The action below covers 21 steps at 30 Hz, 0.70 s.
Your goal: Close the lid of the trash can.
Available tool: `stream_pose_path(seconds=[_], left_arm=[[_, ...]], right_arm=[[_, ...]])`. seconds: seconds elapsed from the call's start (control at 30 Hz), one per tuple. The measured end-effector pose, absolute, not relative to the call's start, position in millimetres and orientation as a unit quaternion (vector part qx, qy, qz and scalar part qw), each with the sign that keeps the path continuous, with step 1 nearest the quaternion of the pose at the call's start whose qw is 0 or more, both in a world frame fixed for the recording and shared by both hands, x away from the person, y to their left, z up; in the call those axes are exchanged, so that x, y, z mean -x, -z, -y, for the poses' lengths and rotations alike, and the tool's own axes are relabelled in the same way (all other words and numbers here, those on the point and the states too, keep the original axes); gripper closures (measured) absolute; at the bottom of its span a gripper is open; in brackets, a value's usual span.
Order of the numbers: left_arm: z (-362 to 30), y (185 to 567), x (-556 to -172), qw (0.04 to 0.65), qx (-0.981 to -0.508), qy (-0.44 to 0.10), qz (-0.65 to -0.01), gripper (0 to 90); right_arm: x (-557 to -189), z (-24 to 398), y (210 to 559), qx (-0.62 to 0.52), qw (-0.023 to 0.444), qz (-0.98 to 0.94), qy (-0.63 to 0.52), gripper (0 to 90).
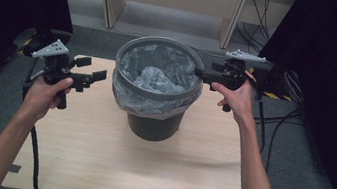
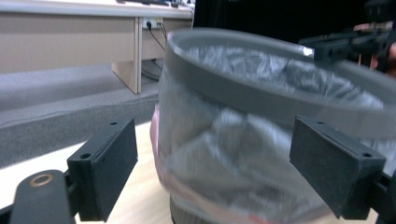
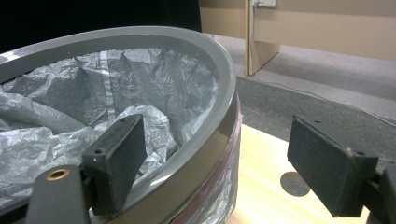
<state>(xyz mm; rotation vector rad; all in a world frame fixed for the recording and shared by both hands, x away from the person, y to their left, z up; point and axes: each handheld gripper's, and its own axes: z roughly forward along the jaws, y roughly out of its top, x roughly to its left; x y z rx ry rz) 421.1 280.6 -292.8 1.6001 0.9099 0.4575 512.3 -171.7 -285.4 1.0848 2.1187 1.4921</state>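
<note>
A dark grey bin (image 1: 154, 125) stands on the wooden table (image 1: 95, 164), lined with a translucent grey bag (image 1: 156, 78) under a grey rim ring (image 1: 152, 93). To the bin's left, my left gripper (image 1: 92, 69) is held above the table. Its jaws are open, with nothing between them, and face the bin's bag-covered side (image 2: 219, 154). My right gripper (image 1: 199, 72) is at the bin's right edge. In the right gripper view its open jaws straddle the ring (image 3: 205, 154), one pad (image 3: 116, 158) inside over the bag and the other outside, neither pressing.
Black curtains hang at both sides. A light wooden desk (image 1: 109, 5) with wall sockets stands behind the table. Cables (image 1: 274, 120) run over the grey carpet at the right. A round dark mark (image 3: 294, 183) lies on the tabletop near the bin.
</note>
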Motion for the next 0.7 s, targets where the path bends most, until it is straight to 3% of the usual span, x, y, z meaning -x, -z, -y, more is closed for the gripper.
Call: stream_pose_path(seconds=[0.37,0.7], left_arm=[[-262.4,280.5,-444.1,0.595,-0.675,-0.187,-0.394,14.6],[-253.7,295.8,-461.3,0.589,-0.676,-0.187,-0.401,13.5]], right_arm=[[-513.5,170.5,286.2,-0.379,0.164,-0.745,-0.524,19.6],[-516.3,168.8,288.7,-0.372,0.155,-0.748,-0.528,21.1]])
